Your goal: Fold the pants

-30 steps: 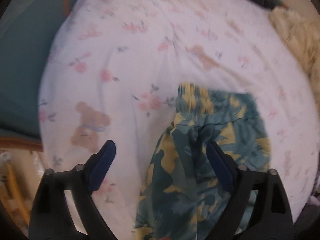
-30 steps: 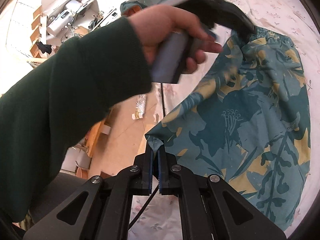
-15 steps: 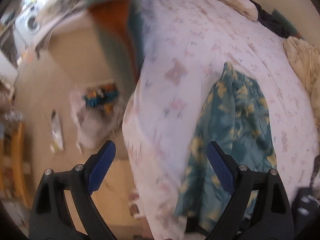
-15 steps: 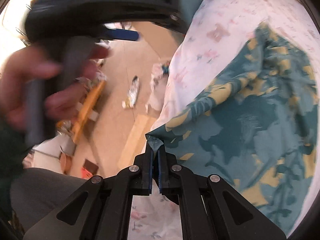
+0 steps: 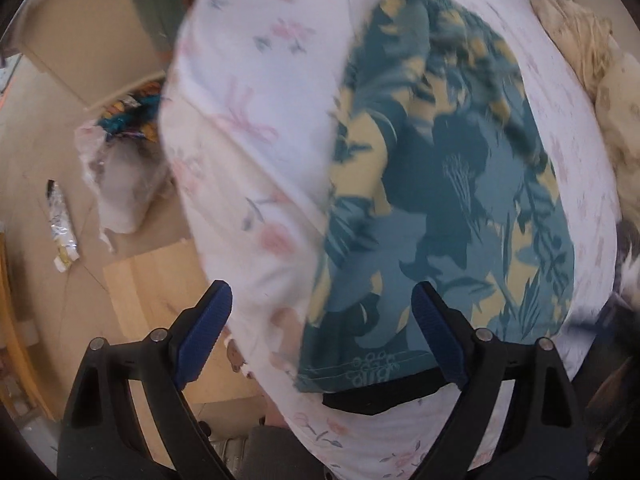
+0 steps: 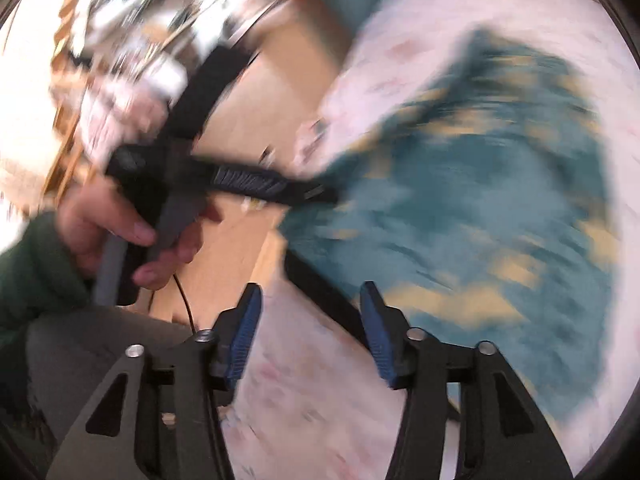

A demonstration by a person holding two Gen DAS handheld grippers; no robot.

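Teal pants with a yellow leaf print (image 5: pixel 440 200) lie flat on a white floral bed sheet (image 5: pixel 248 120). My left gripper (image 5: pixel 319 292) points down over their near hem at the bed's edge. Its jaws are wide and closing, with the hem's left corner and the sheet below them, and the pads touch nothing. The right wrist view is blurred. There the pants (image 6: pixel 480 200) spread to the right, and my right gripper (image 6: pixel 309 288) is opening just off their near edge with nothing gripped. A hand (image 6: pixel 120 224) in a dark green sleeve holds the left tool.
The bed's edge drops to a tan floor on the left, where a crumpled plastic bag (image 5: pixel 120 184), a wrapper (image 5: pixel 60 228) and a pale wooden board (image 5: pixel 160 292) lie. A cream blanket (image 5: pixel 580 40) is heaped on the bed's far right.
My right gripper has let go of the pants' corner and opened. My left gripper has swept from the waistband end across to the hem at the bed's near edge.
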